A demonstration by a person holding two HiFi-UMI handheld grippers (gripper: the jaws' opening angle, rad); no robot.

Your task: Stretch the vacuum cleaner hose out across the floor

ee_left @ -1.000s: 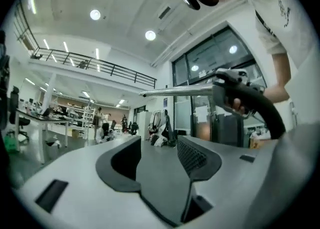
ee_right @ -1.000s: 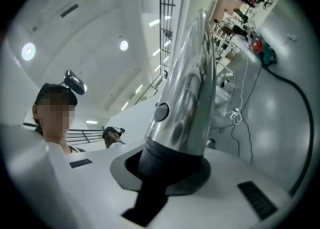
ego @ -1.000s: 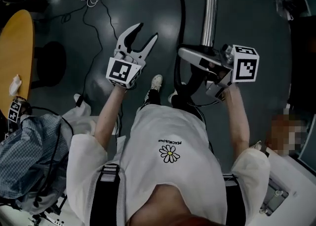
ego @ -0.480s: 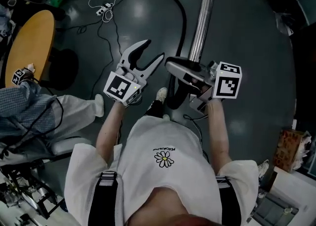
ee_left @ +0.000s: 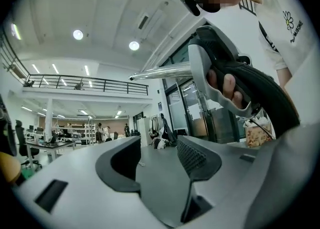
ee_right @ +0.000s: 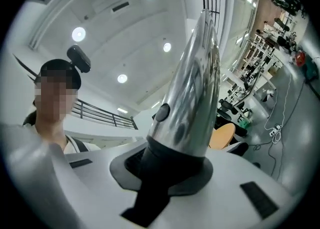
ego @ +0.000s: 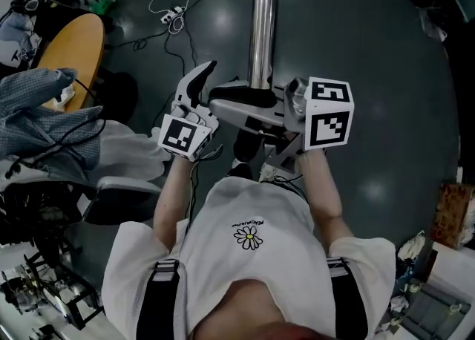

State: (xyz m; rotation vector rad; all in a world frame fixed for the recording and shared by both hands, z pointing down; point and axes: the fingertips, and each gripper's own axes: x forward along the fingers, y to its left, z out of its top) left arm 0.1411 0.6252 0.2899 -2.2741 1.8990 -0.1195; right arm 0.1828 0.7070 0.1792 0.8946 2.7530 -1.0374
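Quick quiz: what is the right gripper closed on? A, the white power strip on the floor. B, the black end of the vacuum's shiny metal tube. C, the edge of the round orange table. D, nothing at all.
B: in the right gripper view, the right gripper is clamped on the black end, with the shiny metal tube running on beyond its jaws.

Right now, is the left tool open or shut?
Open. The left tool has its jaws apart, with nothing between them.
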